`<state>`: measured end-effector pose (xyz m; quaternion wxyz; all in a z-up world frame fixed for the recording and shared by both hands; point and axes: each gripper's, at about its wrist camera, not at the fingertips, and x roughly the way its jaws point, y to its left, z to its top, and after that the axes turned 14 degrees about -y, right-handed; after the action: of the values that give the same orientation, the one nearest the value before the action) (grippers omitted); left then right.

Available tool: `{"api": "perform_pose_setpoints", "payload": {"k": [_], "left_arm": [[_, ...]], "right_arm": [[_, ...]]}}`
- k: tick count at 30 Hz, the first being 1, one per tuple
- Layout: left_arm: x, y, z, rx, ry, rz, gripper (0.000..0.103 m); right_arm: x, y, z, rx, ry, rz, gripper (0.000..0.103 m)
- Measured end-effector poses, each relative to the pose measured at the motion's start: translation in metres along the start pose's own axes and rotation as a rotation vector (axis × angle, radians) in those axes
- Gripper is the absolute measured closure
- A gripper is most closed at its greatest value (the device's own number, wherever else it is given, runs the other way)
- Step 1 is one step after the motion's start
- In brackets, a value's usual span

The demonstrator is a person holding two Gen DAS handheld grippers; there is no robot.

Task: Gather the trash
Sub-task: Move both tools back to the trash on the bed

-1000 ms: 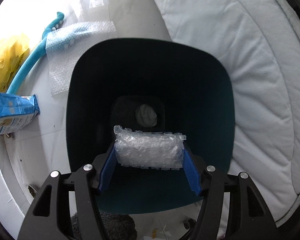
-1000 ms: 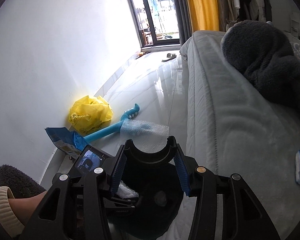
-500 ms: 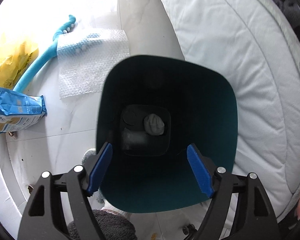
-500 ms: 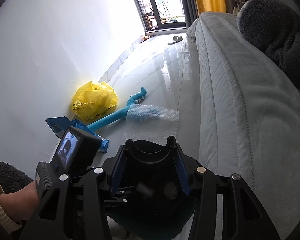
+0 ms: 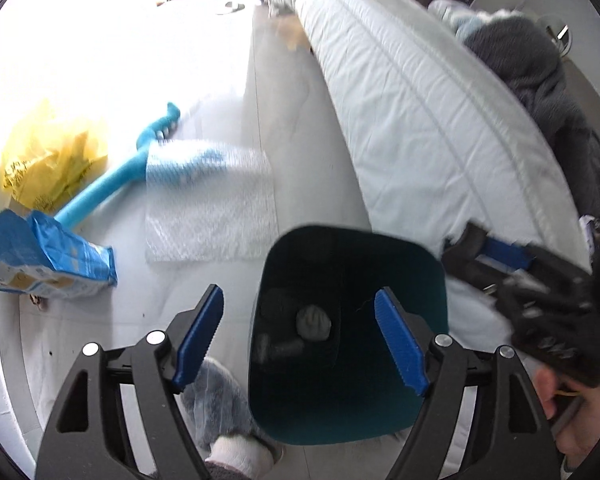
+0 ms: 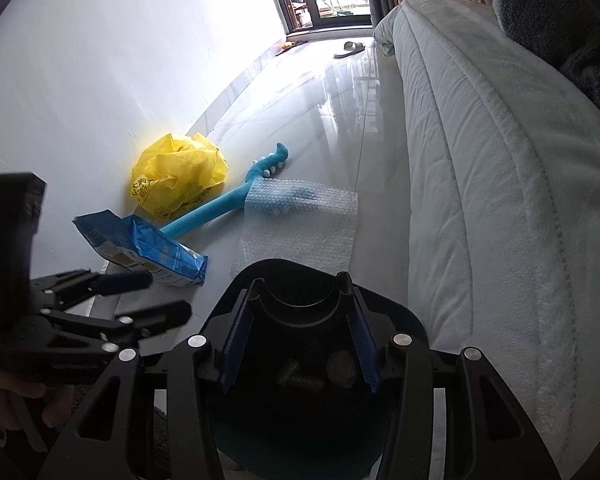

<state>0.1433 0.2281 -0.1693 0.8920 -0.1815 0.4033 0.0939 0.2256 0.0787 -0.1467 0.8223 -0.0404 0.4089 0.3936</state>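
A dark teal bin stands on the floor beside the bed. My right gripper is shut on its rim, and in the left wrist view it reaches that rim from the right. Inside the bin lie a grey crumpled ball and a small bubble-wrap roll. My left gripper hangs open and empty above the bin's left edge; the right wrist view has this left gripper at the left. On the floor beyond lie a bubble-wrap sheet, a blue packet and a yellow plastic bag.
A turquoise foam stick runs under the bubble-wrap sheet. The bed with its white quilt fills the right side, with a dark fleece on it. A white wall closes the left. A slippered foot stands by the bin.
My left gripper let go of the bubble-wrap roll, which now lies in the bin. It opened wider, rose and tilted up toward the floor beyond. The right gripper sank with the bin.
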Motion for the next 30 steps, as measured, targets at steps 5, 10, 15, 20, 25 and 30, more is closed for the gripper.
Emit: {"api": "perform_pose_setpoints", "payload": {"k": [5,10,15,20,25,30], "left_arm": [[-0.03,-0.011,0.016,0.056,-0.141,0.005,0.027],[-0.052,-0.019,0.025,0.077,-0.241,-0.013,0.032],[-0.072,-0.023,0.029,0.088,-0.297,-0.027,0.038],[-0.088,-0.024,0.032,0.08,-0.353,-0.045,0.04],[-0.107,-0.027,0.036,0.079,-0.42,-0.062,0.04],[-0.124,-0.03,0.038,0.087,-0.482,-0.063,0.04]], "right_arm": [[0.022,0.002,-0.012,-0.019,0.059,-0.013,0.054],[0.039,0.0,-0.026,-0.015,0.124,-0.02,0.054],[0.045,0.003,-0.033,-0.036,0.166,-0.021,0.054],[0.049,0.007,-0.039,-0.042,0.202,-0.007,0.04],[0.052,0.01,-0.041,-0.05,0.214,-0.004,0.029],[0.046,0.011,-0.037,-0.026,0.196,0.017,0.014]]}}
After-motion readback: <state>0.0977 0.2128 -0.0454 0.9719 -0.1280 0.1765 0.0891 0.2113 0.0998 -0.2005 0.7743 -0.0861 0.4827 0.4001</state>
